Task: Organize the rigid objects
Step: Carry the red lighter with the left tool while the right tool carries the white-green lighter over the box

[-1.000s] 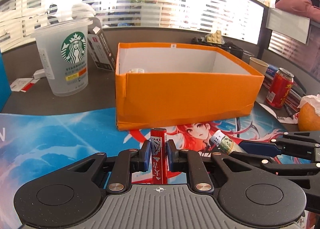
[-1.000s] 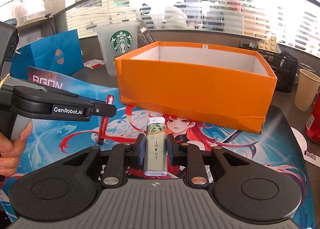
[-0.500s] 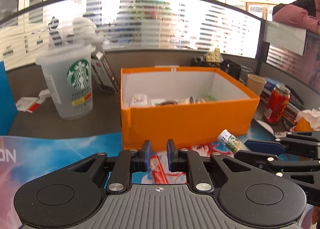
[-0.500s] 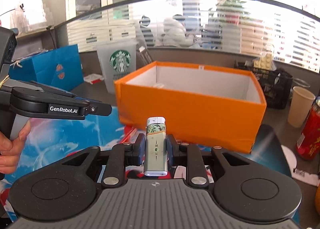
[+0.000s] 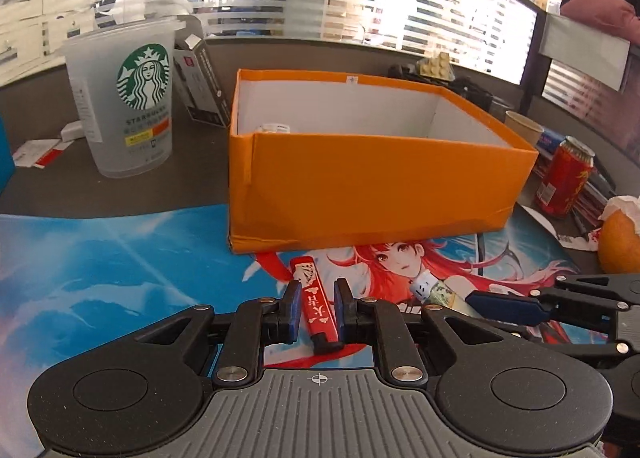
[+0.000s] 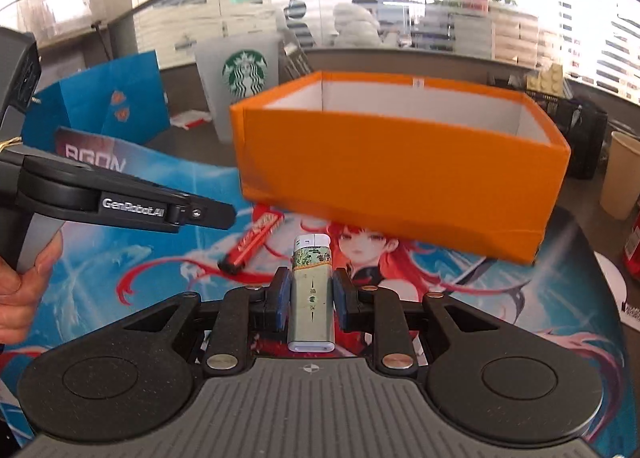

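Observation:
A red lighter [image 5: 316, 306] lies flat on the printed mat, between the fingers of my left gripper [image 5: 317, 308]. The jaws stand a little apart and do not grip it. The right wrist view shows the red lighter [image 6: 254, 243] lying free on the mat below the left gripper's fingers [image 6: 200, 214]. My right gripper [image 6: 310, 298] is shut on a green patterned lighter [image 6: 312, 298] and holds it low over the mat; this lighter also shows in the left wrist view [image 5: 438, 292]. An orange box [image 5: 376, 186] stands just beyond both grippers, small items inside.
A Starbucks cup [image 5: 128, 98] and a dark carton [image 5: 202, 82] stand left of the box. A red can [image 5: 564, 178], a paper cup [image 5: 522, 126] and an orange [image 5: 622, 242] are to the right. A blue bag [image 6: 104, 114] stands far left.
The red lighter has dropped out of my left gripper and now lies flat on the mat. Both grippers rose, then came back down low. The right still holds the green lighter.

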The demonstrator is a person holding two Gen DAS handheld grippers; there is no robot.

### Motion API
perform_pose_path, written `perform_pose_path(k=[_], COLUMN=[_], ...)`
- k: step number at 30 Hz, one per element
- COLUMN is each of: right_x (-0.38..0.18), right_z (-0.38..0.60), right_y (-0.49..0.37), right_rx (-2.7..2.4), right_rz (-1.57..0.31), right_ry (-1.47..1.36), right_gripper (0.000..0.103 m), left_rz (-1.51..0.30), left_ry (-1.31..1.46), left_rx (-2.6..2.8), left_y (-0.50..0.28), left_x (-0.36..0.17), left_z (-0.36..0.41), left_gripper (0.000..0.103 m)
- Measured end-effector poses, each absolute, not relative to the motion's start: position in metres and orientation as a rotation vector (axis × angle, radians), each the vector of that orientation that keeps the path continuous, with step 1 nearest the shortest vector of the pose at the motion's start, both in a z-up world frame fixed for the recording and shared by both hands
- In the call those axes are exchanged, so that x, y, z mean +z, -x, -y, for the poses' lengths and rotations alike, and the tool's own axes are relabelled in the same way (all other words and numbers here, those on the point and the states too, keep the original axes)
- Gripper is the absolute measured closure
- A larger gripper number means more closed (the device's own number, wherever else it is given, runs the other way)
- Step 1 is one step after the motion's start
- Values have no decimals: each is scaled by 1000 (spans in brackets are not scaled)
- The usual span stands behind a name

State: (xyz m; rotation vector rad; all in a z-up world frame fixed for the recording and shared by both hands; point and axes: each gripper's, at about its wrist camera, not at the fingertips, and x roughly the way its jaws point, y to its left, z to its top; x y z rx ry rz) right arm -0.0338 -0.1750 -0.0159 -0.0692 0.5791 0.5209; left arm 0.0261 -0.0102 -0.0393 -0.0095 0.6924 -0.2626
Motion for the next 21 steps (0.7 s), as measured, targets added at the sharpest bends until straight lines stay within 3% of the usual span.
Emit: perform_pose_path(k=[6, 9, 11, 12, 14, 15, 17, 18, 19, 21], right_x=[-23, -25, -27, -28, -29, -30, -30, -30, -29, -29], right_z=[179, 181, 182, 182, 183, 183, 184, 184, 185, 186], right_y=[30, 28, 26, 25, 24, 24, 24, 25, 25, 26], right_rx=[502, 505, 508, 510, 513, 513, 513, 513, 512, 513], right_rz=[-596, -601, -607, -611, -617, -617, -618, -617, -614, -610], right_ry=[84, 76, 71, 68, 64, 64, 61, 60, 58, 56], right_gripper=[82, 82, 82, 82, 82, 82, 82, 82, 82, 82], left_rz=[-737, -751, -750, -750, -745, -738, -716, -703, -698, -702], left_ry=[12, 20, 7, -1, -10, -23, -30, -31, -23, 21], left_rx=[-211, -218, -227, -229, -231, -225, -221, -205, -197, -212], left_y=[-44, -47, -48, -49, -49, -49, -49, -49, -49, -48], left_x=[-57, -61, -63, -64, -66, -67, -69, -69, -69, -69], left_z=[14, 17, 22, 25, 30, 32, 34, 33, 30, 24], left_gripper=[83, 72, 58, 45, 37, 39, 53, 82, 87, 87])
